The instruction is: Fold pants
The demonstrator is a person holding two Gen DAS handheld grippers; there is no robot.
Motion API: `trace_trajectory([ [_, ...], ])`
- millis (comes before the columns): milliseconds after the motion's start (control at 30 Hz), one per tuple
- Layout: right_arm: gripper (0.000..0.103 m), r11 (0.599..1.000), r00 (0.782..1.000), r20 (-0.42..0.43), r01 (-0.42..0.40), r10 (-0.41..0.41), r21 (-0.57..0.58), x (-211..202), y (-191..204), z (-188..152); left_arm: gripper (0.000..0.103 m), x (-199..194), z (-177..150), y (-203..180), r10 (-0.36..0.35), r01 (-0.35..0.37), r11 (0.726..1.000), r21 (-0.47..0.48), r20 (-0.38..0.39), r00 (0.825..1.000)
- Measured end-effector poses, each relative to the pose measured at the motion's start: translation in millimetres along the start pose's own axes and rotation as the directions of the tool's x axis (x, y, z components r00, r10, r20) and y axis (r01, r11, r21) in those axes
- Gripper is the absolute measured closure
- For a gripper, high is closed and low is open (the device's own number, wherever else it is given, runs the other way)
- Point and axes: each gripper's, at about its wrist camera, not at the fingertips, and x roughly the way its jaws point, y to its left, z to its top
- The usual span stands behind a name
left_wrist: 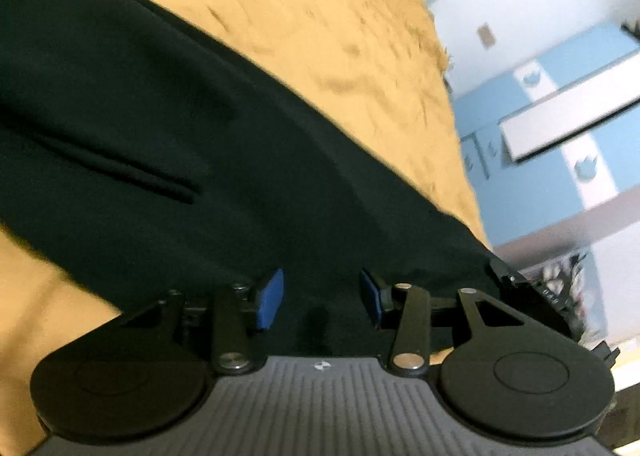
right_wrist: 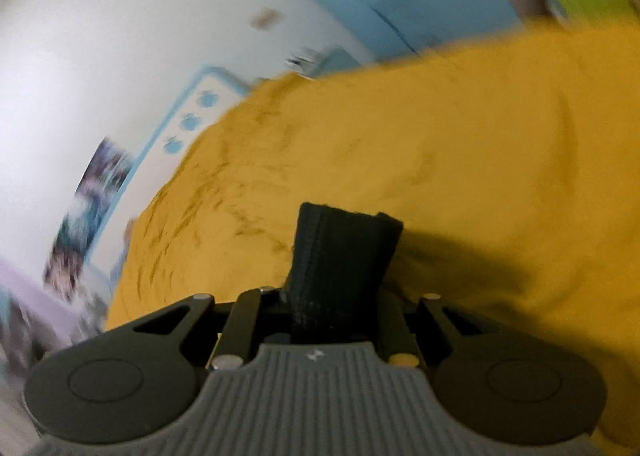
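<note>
Blue pads [left_wrist: 272, 298] of my left hand-held gripper [left_wrist: 322, 300] stand apart with black cloth between them, gripping nothing that I can see; the pants [left_wrist: 168, 127] spread from there across the yellow blanket [left_wrist: 320, 15]; my right hand-held gripper [right_wrist: 334, 296] is pinched tight on a bunched hem of the pants [right_wrist: 344, 252], lifted off the blanket [right_wrist: 480, 143]. To fold well, I judge I should close the left on its edge first, keep both corners level and taut, then lay them down squarely.
</note>
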Motion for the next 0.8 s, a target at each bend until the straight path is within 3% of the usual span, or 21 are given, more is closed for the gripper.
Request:
trace_trajectory([
  [67, 0.092, 0.990, 0.999, 0.036, -0.018, 0.023, -0.137, -4.5, 24.4, -4.4, 0.052, -18.5, 5.1, 10.3, 0.004, -0.004, 1.000, 0.001, 0.035, 0.999],
  [167, 0.092, 0.942, 0.994, 0.071, -0.057, 0.085, -0.331, -9.4, 66.7, -16.6, 0.052, -40.1, 10.0, 25.9, 0.029, -0.030, 0.999, 0.011, 0.086, 0.996],
  [233, 0.091, 0.874, 0.986, 0.068, -0.099, 0.149, -0.477, -14.0, 97.4, -35.0, 0.052, -47.3, 12.6, 35.7, 0.038, -0.038, 0.999, -0.005, 0.097, 0.995],
  [300, 0.091, 0.771, 0.977, 0.039, -0.142, 0.211, -0.621, -18.5, 124.1, -62.7, 0.052, -49.1, 14.3, 43.5, 0.039, -0.037, 0.999, -0.018, 0.097, 0.995],
  [400, 0.090, 0.567, 0.974, -0.069, -0.182, 0.215, -0.803, -16.5, 150.1, -111.4, 0.052, -46.5, 15.0, 48.9, 0.055, -0.052, 0.998, -0.031, 0.092, 0.994],
  [467, 0.090, 0.364, 0.970, -0.187, -0.231, 0.153, -0.902, -7.4, 156.3, -150.4, 0.052, -40.9, 15.0, 47.0, 0.049, -0.046, 0.998, -0.044, 0.088, 0.995],
  [533, 0.080, 0.174, 0.954, -0.296, -0.298, 0.039, -0.939, 5.4, 150.3, -192.0, 0.052, -37.3, 13.7, 46.9, 0.047, -0.044, 0.998, -0.042, 0.077, 0.996],
  [600, 0.078, 0.049, 0.958, -0.287, -0.288, 0.017, -0.956, 5.5, 140.9, -216.9, 0.052, -35.5, 11.9, 46.9, 0.050, -0.048, 0.998, -0.033, 0.064, 0.997],
  [633, 0.078, 0.027, 0.962, -0.271, -0.272, 0.023, -0.962, 3.2, 140.8, -219.7, 0.052, -32.6, 11.8, 44.5, 0.050, -0.049, 0.998, -0.028, 0.057, 0.997],
  [667, 0.078, 0.039, 0.961, -0.275, -0.276, 0.027, -0.960, 2.3, 142.2, -216.0, 0.051, -29.9, 12.9, 42.8, 0.048, -0.046, 0.999, -0.025, 0.051, 0.998],
  [733, 0.082, 0.118, 0.952, -0.302, -0.306, 0.048, -0.945, 2.1, 142.1, -199.6, 0.049, -25.0, 13.7, 36.4, 0.042, -0.041, 0.999, -0.020, 0.043, 0.998],
  [800, 0.084, 0.173, 0.950, -0.307, -0.314, 0.066, -0.934, 4.0, 141.1, -187.3, 0.049, -22.4, 14.8, 32.1, 0.021, -0.020, 1.000, -0.022, 0.039, 0.999],
])
